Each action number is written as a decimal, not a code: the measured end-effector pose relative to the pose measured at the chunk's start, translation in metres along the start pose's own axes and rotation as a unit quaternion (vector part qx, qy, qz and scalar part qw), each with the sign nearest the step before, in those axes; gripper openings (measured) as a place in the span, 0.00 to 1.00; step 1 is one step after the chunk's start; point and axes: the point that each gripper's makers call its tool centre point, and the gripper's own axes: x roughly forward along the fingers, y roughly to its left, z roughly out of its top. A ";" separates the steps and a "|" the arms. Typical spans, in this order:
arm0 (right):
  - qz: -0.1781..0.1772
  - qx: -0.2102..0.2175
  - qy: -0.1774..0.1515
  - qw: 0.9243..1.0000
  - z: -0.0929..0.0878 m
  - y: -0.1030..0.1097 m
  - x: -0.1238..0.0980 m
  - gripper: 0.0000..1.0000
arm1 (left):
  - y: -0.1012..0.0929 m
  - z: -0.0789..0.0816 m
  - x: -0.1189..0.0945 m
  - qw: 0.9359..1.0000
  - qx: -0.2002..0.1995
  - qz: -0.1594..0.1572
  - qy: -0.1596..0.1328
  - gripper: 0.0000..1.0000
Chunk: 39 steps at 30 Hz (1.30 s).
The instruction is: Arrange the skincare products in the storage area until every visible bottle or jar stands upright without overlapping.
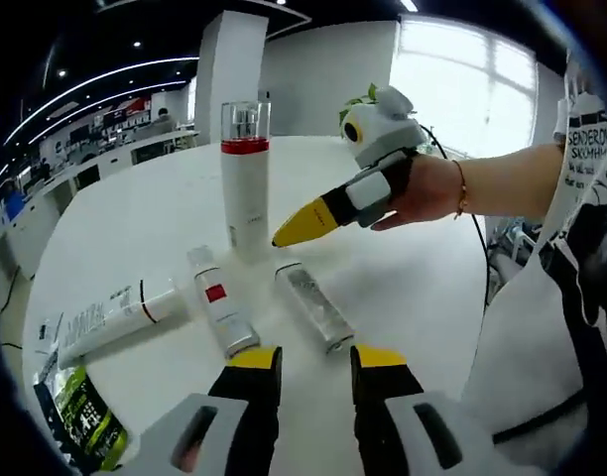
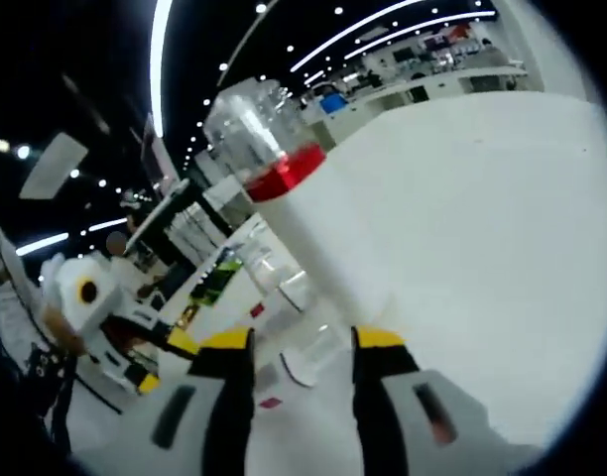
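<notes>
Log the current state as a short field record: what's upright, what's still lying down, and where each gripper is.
surface: white table
upright: tall white bottle with red band and clear cap
lying down: white tube; white bottle with red label; silver-capped bottle
also lying: green-and-black packet at the near table edge
left gripper: open, jaws above the lying bottles, holding nothing
right gripper: yellow tip beside the tall white bottle; contact cannot be told
right gripper view: tall white bottle close ahead, tilted in frame
remaining: three products not yet upright
</notes>
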 end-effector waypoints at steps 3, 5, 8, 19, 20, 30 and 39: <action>0.006 0.003 0.009 1.000 -0.004 0.003 -0.001 0.34 | 0.001 -0.003 0.004 1.000 -0.001 0.000 0.005 0.27; 0.008 -0.001 0.017 1.000 -0.008 0.004 -0.003 0.33 | 0.005 -0.005 0.004 1.000 -0.005 0.009 0.004 0.27; 0.006 -0.008 0.021 1.000 -0.014 0.004 -0.010 0.33 | 0.010 -0.009 0.003 1.000 -0.014 0.018 0.008 0.26; 0.023 0.025 0.020 0.999 -0.038 0.017 -0.032 0.35 | 0.029 -0.020 -0.010 0.999 -0.011 0.034 0.012 0.24; 0.024 0.030 0.022 0.999 -0.040 0.018 -0.033 0.35 | 0.030 -0.021 -0.012 1.000 -0.007 0.028 0.013 0.22; 0.083 0.033 0.068 0.994 -0.067 0.042 -0.051 0.31 | 0.019 -0.027 -0.022 0.998 0.038 -0.043 0.024 0.27; 0.058 -0.076 0.061 0.994 -0.062 0.036 -0.055 0.30 | 0.032 -0.012 -0.025 0.997 0.063 -0.033 0.011 0.28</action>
